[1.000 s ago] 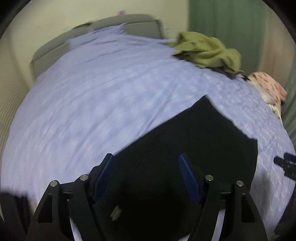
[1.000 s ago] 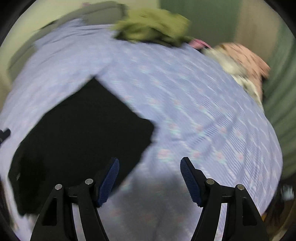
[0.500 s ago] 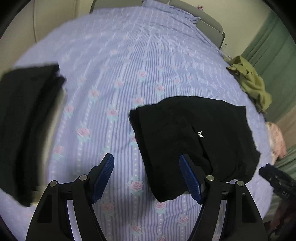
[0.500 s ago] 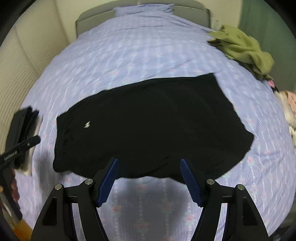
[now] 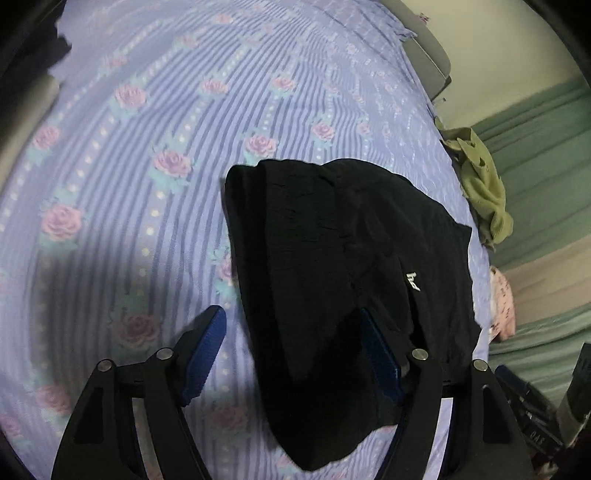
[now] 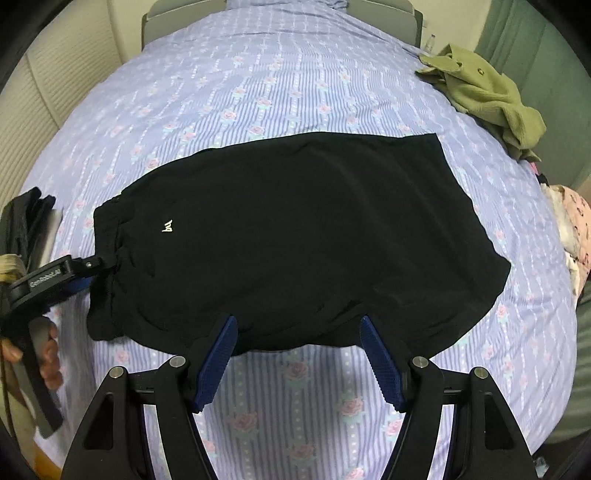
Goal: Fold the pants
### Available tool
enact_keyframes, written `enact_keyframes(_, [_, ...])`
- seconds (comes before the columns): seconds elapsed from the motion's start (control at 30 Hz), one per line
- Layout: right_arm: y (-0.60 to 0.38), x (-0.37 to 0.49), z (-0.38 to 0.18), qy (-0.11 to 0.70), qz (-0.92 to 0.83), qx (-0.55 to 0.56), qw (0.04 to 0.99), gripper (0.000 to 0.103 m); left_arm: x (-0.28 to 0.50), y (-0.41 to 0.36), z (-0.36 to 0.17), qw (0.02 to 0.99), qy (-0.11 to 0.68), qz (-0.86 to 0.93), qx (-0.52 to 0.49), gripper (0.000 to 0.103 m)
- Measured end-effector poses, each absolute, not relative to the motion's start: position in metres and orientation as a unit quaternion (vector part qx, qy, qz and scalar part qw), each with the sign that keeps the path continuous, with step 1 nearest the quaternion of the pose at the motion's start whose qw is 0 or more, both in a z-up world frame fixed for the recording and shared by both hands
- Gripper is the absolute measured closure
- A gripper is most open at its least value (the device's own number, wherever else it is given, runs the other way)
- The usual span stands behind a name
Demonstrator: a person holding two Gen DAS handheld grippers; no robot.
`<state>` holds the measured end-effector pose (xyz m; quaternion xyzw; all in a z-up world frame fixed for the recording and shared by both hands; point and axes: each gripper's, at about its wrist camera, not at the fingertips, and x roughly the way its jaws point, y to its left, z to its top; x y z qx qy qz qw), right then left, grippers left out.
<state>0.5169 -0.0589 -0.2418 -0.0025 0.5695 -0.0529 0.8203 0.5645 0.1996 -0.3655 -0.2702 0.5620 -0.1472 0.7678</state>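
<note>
Black pants with a small white logo lie flat across the lilac rose-print bed sheet, waist to the left, leg ends to the right. My right gripper hangs open just above their near long edge, nothing between its pads. My left gripper is open over the waist end of the pants, with cloth lying under the gap and untouched by the pads. In the right wrist view the left gripper reaches the waistband from the left, held by a hand.
An olive green garment lies crumpled at the bed's far right, with a pink patterned one nearer along the right edge. A stack of dark folded clothes sits at the left edge. A grey headboard closes the far end.
The left gripper rolled, swung toward the waist end and dropped closer to it. The right gripper swung left from the leg end to the middle of the near edge. Both stayed open.
</note>
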Motion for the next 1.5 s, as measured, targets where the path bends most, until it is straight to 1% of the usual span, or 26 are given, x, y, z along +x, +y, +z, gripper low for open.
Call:
enact_keyframes(0.03, [-0.058, 0.518, -0.242, 0.570, -0.052, -0.001, 0.820, 0.034, 0.565, 0.200, -0.367, 0.766, 0.561, -0.149, -0.278, 0.030])
enact_keyframes(0.07, [-0.057, 0.518, -0.242, 0.571, -0.051, 0.001, 0.820, 0.034, 0.566, 0.200, -0.368, 0.762, 0.559, -0.152, -0.288, 0.037])
enact_keyframes(0.1, [-0.055, 0.518, -0.242, 0.570, -0.050, -0.001, 0.820, 0.034, 0.567, 0.200, -0.369, 0.755, 0.558, -0.165, -0.302, 0.054])
enact_keyframes(0.13, [-0.054, 0.519, -0.243, 0.570, -0.048, -0.003, 0.820, 0.034, 0.566, 0.201, -0.370, 0.744, 0.559, -0.179, -0.320, 0.055])
enact_keyframes(0.2, [-0.051, 0.520, -0.244, 0.571, -0.046, -0.006, 0.819, 0.034, 0.564, 0.207, -0.367, 0.736, 0.551, -0.197, -0.340, 0.063])
enact_keyframes(0.33, [-0.047, 0.524, -0.245, 0.574, -0.035, -0.006, 0.818, 0.034, 0.558, 0.215, -0.361, 0.727, 0.539, -0.226, -0.361, 0.066])
enact_keyframes(0.43, [-0.045, 0.527, -0.246, 0.573, -0.031, -0.008, 0.819, 0.034, 0.560, 0.216, -0.372, 0.723, 0.558, -0.207, -0.351, 0.066])
enact_keyframes(0.53, [-0.043, 0.529, -0.249, 0.574, -0.030, -0.014, 0.818, 0.034, 0.565, 0.212, -0.381, 0.718, 0.568, -0.195, -0.352, 0.057])
enact_keyframes(0.6, [-0.044, 0.530, -0.249, 0.574, -0.028, -0.011, 0.818, 0.034, 0.567, 0.206, -0.382, 0.717, 0.571, -0.192, -0.350, 0.043])
enact_keyframes(0.67, [-0.047, 0.530, -0.249, 0.574, -0.028, -0.005, 0.819, 0.034, 0.569, 0.196, -0.382, 0.719, 0.573, -0.190, -0.344, 0.035])
enact_keyframes(0.7, [-0.050, 0.531, -0.249, 0.574, -0.029, 0.000, 0.818, 0.034, 0.570, 0.192, -0.381, 0.720, 0.574, -0.190, -0.339, 0.034])
enact_keyframes(0.73, [-0.052, 0.532, -0.249, 0.575, -0.031, 0.003, 0.817, 0.034, 0.572, 0.189, -0.380, 0.721, 0.577, -0.186, -0.336, 0.035])
enact_keyframes(0.77, [-0.056, 0.532, -0.249, 0.576, -0.036, 0.007, 0.816, 0.034, 0.573, 0.190, -0.379, 0.719, 0.579, -0.177, -0.342, 0.047])
enact_keyframes(0.8, [-0.059, 0.532, -0.249, 0.577, -0.041, 0.009, 0.816, 0.034, 0.574, 0.190, -0.378, 0.718, 0.580, -0.173, -0.345, 0.068])
enact_keyframes(0.83, [-0.061, 0.532, -0.249, 0.577, -0.045, 0.011, 0.816, 0.034, 0.574, 0.192, -0.377, 0.717, 0.580, -0.172, -0.346, 0.071])
enact_keyframes(0.87, [-0.063, 0.533, -0.249, 0.577, -0.048, 0.011, 0.815, 0.034, 0.573, 0.192, -0.372, 0.720, 0.575, -0.174, -0.347, 0.078])
enact_keyframes(0.9, [-0.064, 0.533, -0.248, 0.577, -0.049, 0.013, 0.815, 0.034, 0.572, 0.193, -0.369, 0.724, 0.573, -0.177, -0.343, 0.080])
enact_keyframes(1.0, [-0.065, 0.532, -0.243, 0.571, -0.038, 0.023, 0.820, 0.034, 0.570, 0.190, -0.345, 0.744, 0.566, -0.174, -0.309, 0.082])
enact_keyframes(1.1, [-0.065, 0.531, -0.234, 0.563, -0.030, 0.029, 0.826, 0.034, 0.567, 0.204, -0.317, 0.769, 0.545, -0.155, -0.296, 0.083])
enact_keyframes(1.17, [-0.065, 0.531, -0.229, 0.558, -0.024, 0.034, 0.829, 0.034, 0.565, 0.215, -0.302, 0.792, 0.536, -0.133, -0.261, 0.083])
enact_keyframes(1.2, [-0.064, 0.531, -0.227, 0.555, -0.021, 0.034, 0.831, 0.034, 0.567, 0.217, -0.298, 0.804, 0.541, -0.119, -0.218, 0.083])
enact_keyframes(1.23, [-0.062, 0.531, -0.226, 0.552, -0.018, 0.031, 0.833, 0.034, 0.570, 0.214, -0.298, 0.804, 0.549, -0.110, -0.200, 0.083])
enact_keyframes(1.33, [-0.059, 0.531, -0.225, 0.549, -0.011, 0.029, 0.835, 0.034, 0.578, 0.208, -0.303, 0.794, 0.575, -0.097, -0.172, 0.083])
enact_keyframes(1.5, [-0.075, 0.527, -0.221, 0.541, -0.008, 0.046, 0.840, 0.034, 0.578, 0.179, -0.268, 0.804, 0.567, -0.047, -0.175, 0.083])
